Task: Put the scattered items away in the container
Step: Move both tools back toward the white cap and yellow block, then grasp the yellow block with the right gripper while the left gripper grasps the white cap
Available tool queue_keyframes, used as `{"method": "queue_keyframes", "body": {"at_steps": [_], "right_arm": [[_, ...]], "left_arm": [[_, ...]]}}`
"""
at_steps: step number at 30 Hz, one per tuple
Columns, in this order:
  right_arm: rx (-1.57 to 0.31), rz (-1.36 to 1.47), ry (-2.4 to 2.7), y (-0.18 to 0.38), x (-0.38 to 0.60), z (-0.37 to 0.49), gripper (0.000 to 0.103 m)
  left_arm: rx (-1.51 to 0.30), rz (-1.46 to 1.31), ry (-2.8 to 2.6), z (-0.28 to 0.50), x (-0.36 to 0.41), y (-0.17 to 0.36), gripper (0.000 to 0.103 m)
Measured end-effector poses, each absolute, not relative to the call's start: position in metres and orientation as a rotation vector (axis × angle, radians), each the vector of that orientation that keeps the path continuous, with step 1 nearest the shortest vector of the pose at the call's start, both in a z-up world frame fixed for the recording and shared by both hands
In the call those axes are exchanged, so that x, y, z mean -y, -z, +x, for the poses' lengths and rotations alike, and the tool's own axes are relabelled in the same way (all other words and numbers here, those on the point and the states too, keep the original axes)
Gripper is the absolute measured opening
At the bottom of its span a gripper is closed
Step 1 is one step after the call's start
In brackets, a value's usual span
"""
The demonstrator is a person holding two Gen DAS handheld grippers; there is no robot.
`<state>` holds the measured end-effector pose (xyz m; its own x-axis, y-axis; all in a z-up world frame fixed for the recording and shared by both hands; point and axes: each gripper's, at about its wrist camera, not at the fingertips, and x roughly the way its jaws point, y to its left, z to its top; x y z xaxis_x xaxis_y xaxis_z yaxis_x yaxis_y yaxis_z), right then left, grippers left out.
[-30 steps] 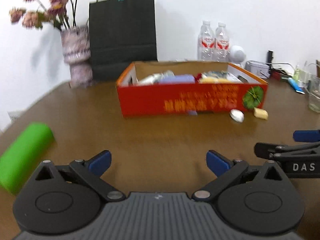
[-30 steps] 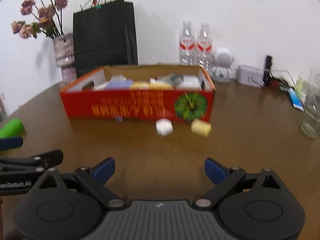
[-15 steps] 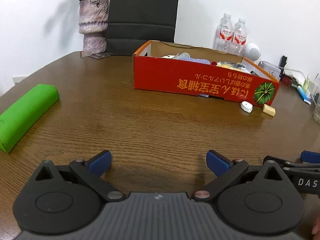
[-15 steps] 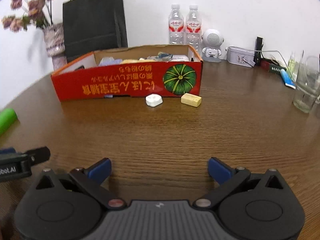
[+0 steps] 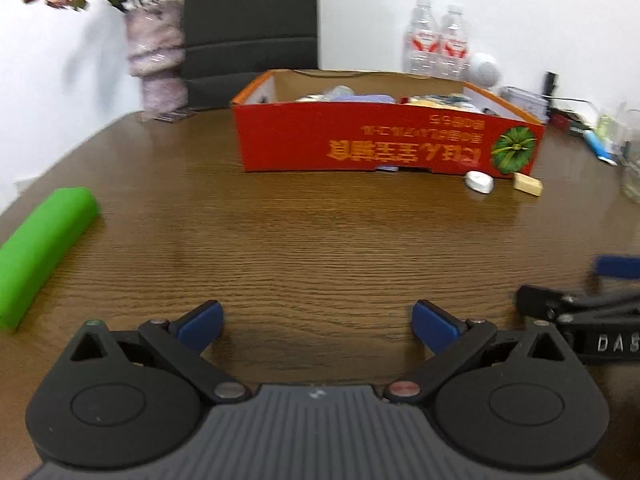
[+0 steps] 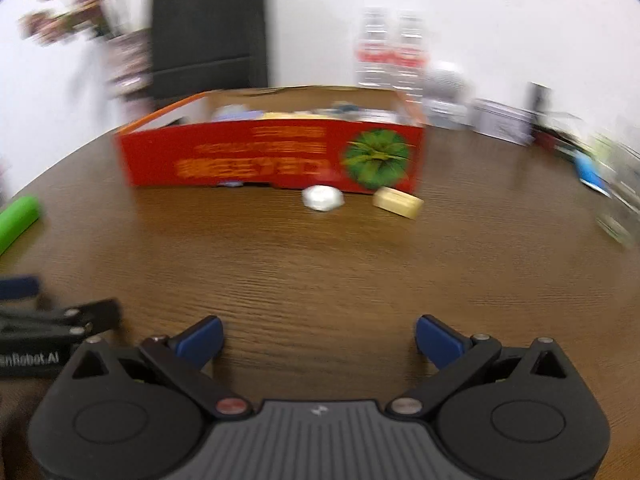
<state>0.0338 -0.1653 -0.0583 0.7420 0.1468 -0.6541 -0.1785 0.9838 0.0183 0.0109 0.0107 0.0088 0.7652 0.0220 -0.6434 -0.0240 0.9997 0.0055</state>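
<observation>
A red cardboard box point(image 5: 360, 144) point(image 6: 240, 156) holding several items stands at the far middle of the brown table. A small white item point(image 5: 479, 181) point(image 6: 322, 197) and a yellow block point(image 5: 528, 184) point(image 6: 397, 202) lie on the table just in front of its right end. A green roll point(image 5: 36, 248) point(image 6: 18, 218) lies at the left. My left gripper point(image 5: 316, 324) is open and empty, well short of the box. My right gripper point(image 6: 318, 338) is open and empty, also near the front, to the right of the left one.
A vase of flowers point(image 5: 158, 64), a black bag point(image 5: 250, 28), two water bottles point(image 5: 438, 48) and a white speaker point(image 5: 485, 70) stand behind the box. A glass point(image 5: 632, 160) and small clutter sit at the far right.
Both views have tilted and shifted; the right wrist view is now blurred with motion. Both grippers stay open and empty. The items on the table have not moved.
</observation>
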Motion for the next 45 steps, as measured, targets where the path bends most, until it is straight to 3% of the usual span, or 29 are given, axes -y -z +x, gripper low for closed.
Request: {"method": "queue_keyframes", "body": {"at_steps": [2, 6, 7, 9, 13, 16, 18, 19, 20, 22, 29, 36, 45], "right_arm": [[-0.721, -0.035, -0.167, 0.047, 0.186, 0.050, 0.075], [-0.622, 0.096, -0.195, 0.024, 0.230, 0.097, 0.072], [-0.616, 0.077, -0.201, 0.025, 0.231, 0.109, 0.070], [-0.638, 0.007, -0.208, 0.032, 0.226, 0.129, 0.055], [-0.662, -0.064, -0.275, 0.050, 0.218, 0.147, 0.051], [-0.658, -0.066, -0.283, 0.054, 0.220, 0.153, 0.047], [-0.659, -0.062, -0.279, 0.053, 0.222, 0.153, 0.034], [-0.663, -0.054, -0.277, 0.053, 0.223, 0.153, 0.034], [-0.668, -0.047, -0.277, 0.052, 0.223, 0.154, 0.034], [-0.667, -0.059, -0.275, 0.052, 0.221, 0.153, 0.034], [-0.661, -0.063, -0.273, 0.053, 0.224, 0.149, 0.033], [-0.649, -0.074, -0.316, 0.052, 0.204, 0.126, 0.033], [-0.544, 0.035, -0.339, 0.027, 0.180, -0.001, 0.033]], "left_arm": [[-0.651, 0.046, 0.027, 0.016, -0.008, -0.021, 0.103], [-0.558, 0.126, 0.167, 0.050, 0.009, -0.051, 0.103], [-0.555, 0.136, 0.220, 0.065, 0.015, -0.053, 0.101], [-0.559, 0.164, 0.303, 0.090, 0.027, -0.049, 0.093], [-0.558, 0.281, 0.369, 0.132, 0.059, -0.023, 0.085], [-0.616, 0.290, 0.397, 0.159, 0.069, -0.002, 0.067], [-0.655, 0.254, 0.443, 0.171, 0.070, 0.006, 0.060], [-0.660, 0.232, 0.468, 0.175, 0.069, 0.007, 0.052], [-0.669, 0.215, 0.493, 0.178, 0.069, 0.007, 0.037], [-0.681, 0.196, 0.513, 0.181, 0.070, 0.007, 0.026], [-0.683, 0.191, 0.461, 0.166, 0.071, 0.004, 0.025], [-0.621, 0.164, 0.326, 0.100, 0.052, -0.021, 0.024], [-0.503, -0.018, 0.170, -0.029, 0.007, -0.034, 0.025]]}}
